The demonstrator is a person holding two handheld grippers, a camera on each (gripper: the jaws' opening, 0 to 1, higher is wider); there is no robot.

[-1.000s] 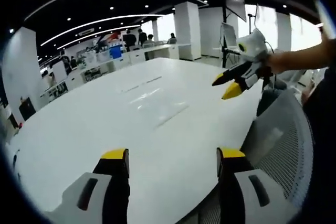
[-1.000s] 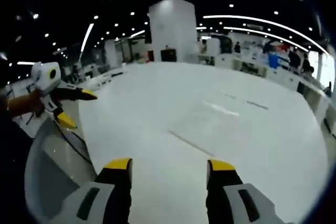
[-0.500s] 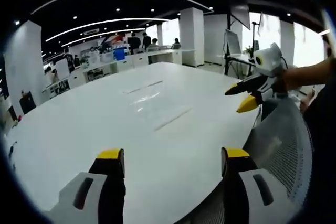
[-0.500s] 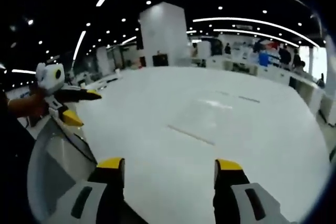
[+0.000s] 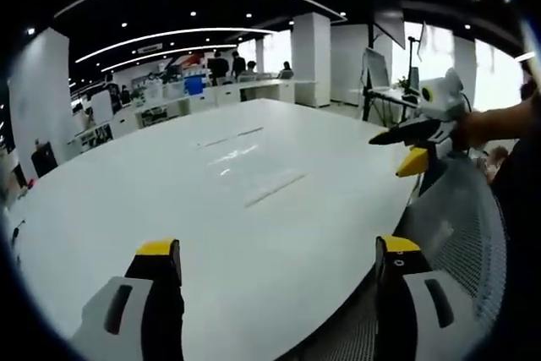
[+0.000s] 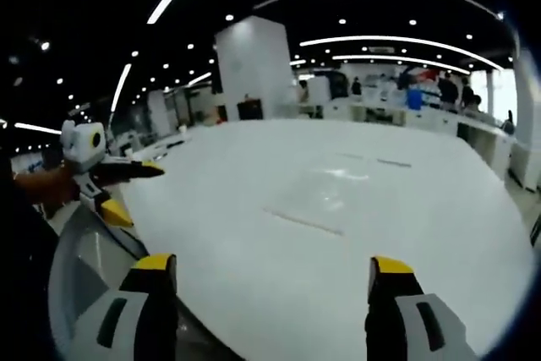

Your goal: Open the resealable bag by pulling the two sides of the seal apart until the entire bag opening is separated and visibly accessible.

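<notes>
A clear resealable bag lies flat on the white table, its seal edge a thin line nearest me; the same bag lies mid-table in the right gripper view. My left gripper is open, yellow-tipped jaws wide apart, short of the bag above the near table edge. My right gripper is open too, equally far from the bag. The right gripper comes in from the right in the left gripper view, held by a hand. The left gripper comes in from the left in the right gripper view.
A grey mesh chair back stands at the table's near edge between the grippers, also seen as a chair back in the right gripper view. Desks with people and a white pillar lie beyond the table.
Both grippers' jaws have spread wider. Both cameras have drawn back and levelled, so the bag sits a little farther off. The bag has not moved.
</notes>
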